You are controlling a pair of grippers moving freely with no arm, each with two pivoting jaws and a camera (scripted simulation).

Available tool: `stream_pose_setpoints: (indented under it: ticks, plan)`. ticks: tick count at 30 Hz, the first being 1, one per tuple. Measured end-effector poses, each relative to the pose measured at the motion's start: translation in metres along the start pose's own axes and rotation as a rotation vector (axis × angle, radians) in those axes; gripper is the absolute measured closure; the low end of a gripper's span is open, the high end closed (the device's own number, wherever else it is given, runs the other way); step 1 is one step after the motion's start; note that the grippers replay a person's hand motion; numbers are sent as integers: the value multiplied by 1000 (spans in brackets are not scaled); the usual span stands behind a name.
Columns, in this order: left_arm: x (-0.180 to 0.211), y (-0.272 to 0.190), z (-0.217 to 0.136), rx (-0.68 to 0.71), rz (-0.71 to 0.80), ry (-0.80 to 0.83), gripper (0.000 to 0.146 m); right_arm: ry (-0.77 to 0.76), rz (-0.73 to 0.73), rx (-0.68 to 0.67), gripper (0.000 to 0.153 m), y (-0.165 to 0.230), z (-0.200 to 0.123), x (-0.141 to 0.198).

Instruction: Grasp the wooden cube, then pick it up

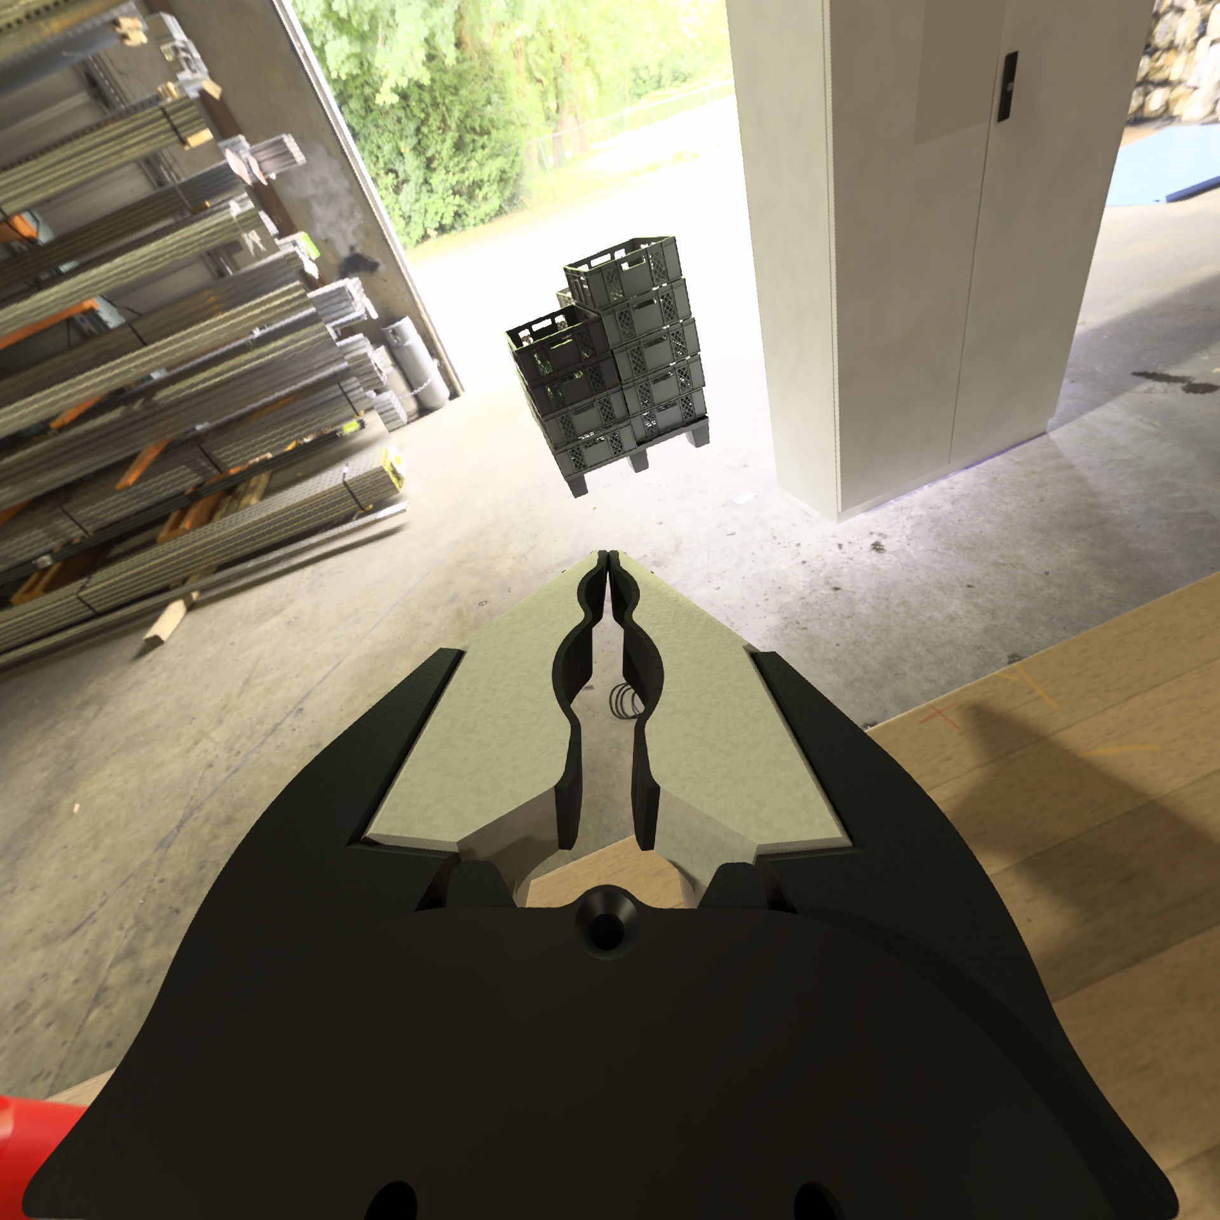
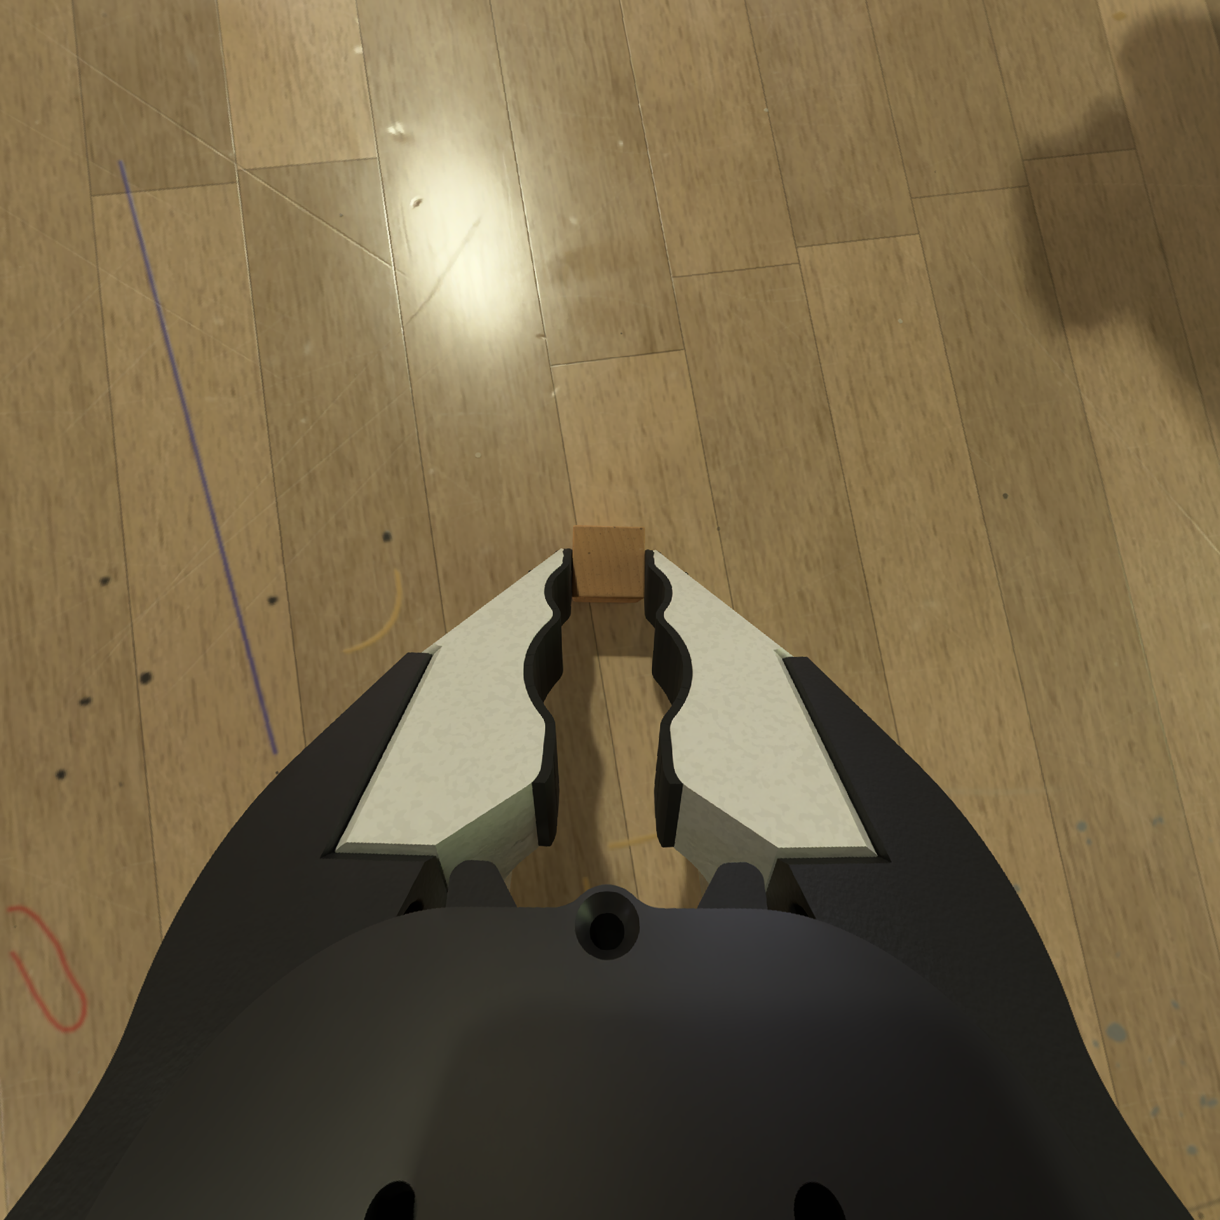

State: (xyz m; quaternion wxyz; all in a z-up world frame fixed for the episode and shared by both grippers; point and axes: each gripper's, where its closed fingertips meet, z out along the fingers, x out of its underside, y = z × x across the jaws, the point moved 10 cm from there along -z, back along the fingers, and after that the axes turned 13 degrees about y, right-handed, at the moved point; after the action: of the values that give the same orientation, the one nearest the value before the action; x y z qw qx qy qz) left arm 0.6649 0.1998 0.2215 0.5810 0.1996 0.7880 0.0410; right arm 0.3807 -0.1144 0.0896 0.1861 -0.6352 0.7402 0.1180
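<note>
The wooden cube (image 2: 607,562) is a small brown block seen in the right wrist view, on the wooden tabletop (image 2: 858,462). My right gripper (image 2: 608,560) points down at it, and its two fingertips press the cube's left and right sides. The cube's near part is held between the pads and its far part sticks out past the tips. A dark shadow lies on the table just under the cube. My left gripper (image 1: 607,560) is shut and empty, its tips touching. It reaches out past the table edge (image 1: 1056,825), over the concrete floor. The cube does not show in the left wrist view.
The left wrist view shows a stack of grey crates on a pallet (image 1: 610,363), a tall pale cabinet (image 1: 924,264), racks of metal profiles (image 1: 165,363) and a red object (image 1: 26,1135) at the bottom left corner. Pen marks and a dark shadow (image 2: 1122,198) lie on the tabletop.
</note>
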Motion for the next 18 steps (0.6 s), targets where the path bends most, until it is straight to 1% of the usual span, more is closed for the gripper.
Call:
stream_pose_setpoints:
  ticks: [5, 7, 9, 11, 13, 15, 18]
  plan:
    - [-6, 11, 13, 8, -23, 53, 146, 0, -3, 4, 132, 0, 0, 0]
    - [-10, 12, 6, 16, -23, 34, 146, 0, -5, 5, 132, 0, 0, 0]
    - [-11, 6, -11, 67, -44, -37, 146, -4, -6, 5, 132, 0, 0, 1]
    - [-7, -8, -36, 195, -79, -97, 146, -6, -4, 2, 132, 0, 0, 1]
    - [5, -31, -67, 369, -61, -133, 143, -8, -5, 2, 132, 0, 0, 1]
    - [25, -62, -99, 551, 27, -117, 141, -9, -14, 6, 132, 0, 0, 1]
    - [65, -109, -145, 829, 193, -21, 135, -29, -51, 22, 132, 0, 1, -1]
